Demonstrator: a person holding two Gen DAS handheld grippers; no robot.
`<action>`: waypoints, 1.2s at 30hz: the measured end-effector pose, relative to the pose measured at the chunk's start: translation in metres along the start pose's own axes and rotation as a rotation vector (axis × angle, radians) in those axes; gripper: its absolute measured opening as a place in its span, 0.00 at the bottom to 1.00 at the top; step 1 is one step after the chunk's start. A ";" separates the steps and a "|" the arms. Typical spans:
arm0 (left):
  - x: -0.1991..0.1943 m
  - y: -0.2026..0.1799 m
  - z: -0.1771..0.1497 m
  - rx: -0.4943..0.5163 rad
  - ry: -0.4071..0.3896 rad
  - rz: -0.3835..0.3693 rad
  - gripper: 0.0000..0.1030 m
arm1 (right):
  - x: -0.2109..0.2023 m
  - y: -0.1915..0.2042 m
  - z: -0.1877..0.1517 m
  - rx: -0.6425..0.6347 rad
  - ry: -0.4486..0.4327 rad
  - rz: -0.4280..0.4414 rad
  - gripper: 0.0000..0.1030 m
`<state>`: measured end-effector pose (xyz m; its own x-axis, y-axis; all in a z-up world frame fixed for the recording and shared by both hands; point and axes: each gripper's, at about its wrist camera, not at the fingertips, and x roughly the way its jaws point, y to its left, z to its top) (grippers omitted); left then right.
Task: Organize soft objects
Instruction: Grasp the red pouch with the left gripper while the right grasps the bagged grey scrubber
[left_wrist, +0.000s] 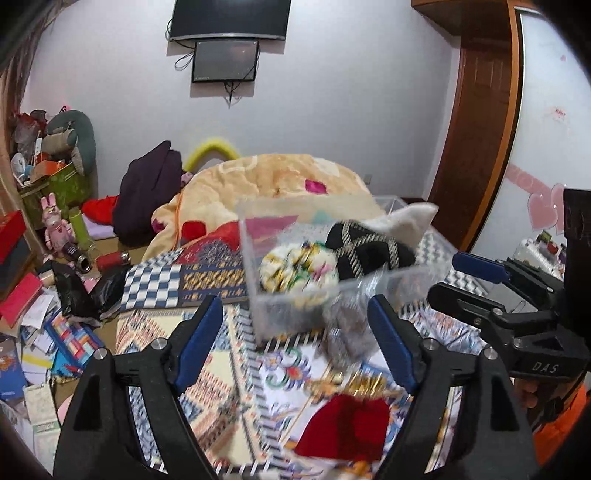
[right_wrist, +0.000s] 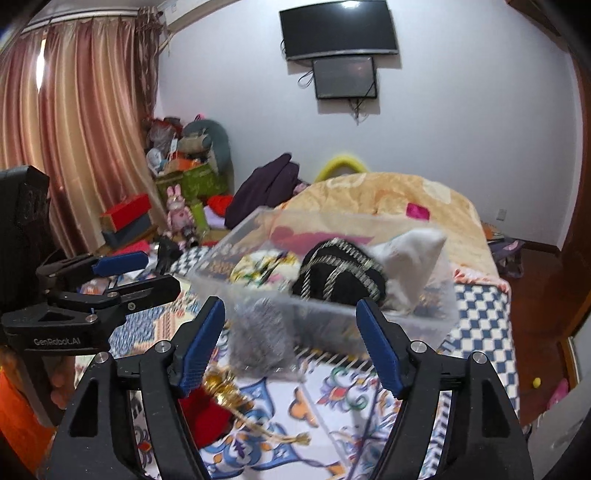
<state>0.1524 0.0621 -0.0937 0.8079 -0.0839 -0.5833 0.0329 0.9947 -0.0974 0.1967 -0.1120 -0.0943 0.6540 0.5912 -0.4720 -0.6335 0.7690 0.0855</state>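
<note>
Both grippers are held above a patterned bedspread (left_wrist: 207, 354), each with its blue-padded jaws spread wide and nothing between them. A clear plastic box (left_wrist: 258, 295) is seen ahead of the left gripper (left_wrist: 295, 339), and in it lie a flowered cloth (left_wrist: 299, 269), a black cloth with pale trim (left_wrist: 369, 247) and a white cloth (left_wrist: 402, 221). A grey fuzzy piece (right_wrist: 258, 339), blurred, is found just in front of the box, between the tips of the right gripper (right_wrist: 291, 343) and nearer its left finger. A red cloth (right_wrist: 203, 417) with a gold tassel (right_wrist: 225, 391) lies on the bedspread below that same finger; from the left wrist it is seen low between the fingers.
</note>
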 end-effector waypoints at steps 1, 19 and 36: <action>0.000 0.001 -0.004 -0.002 0.008 0.004 0.78 | 0.006 0.003 -0.003 -0.007 0.017 0.003 0.69; 0.014 0.017 -0.063 -0.043 0.157 -0.012 0.78 | 0.074 0.018 -0.022 0.030 0.218 0.066 0.39; 0.046 -0.029 -0.073 0.007 0.233 -0.138 0.45 | 0.002 -0.005 -0.020 0.023 0.067 0.017 0.24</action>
<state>0.1454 0.0253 -0.1764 0.6380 -0.2297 -0.7350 0.1387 0.9731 -0.1837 0.1929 -0.1199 -0.1129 0.6140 0.5870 -0.5276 -0.6336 0.7652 0.1140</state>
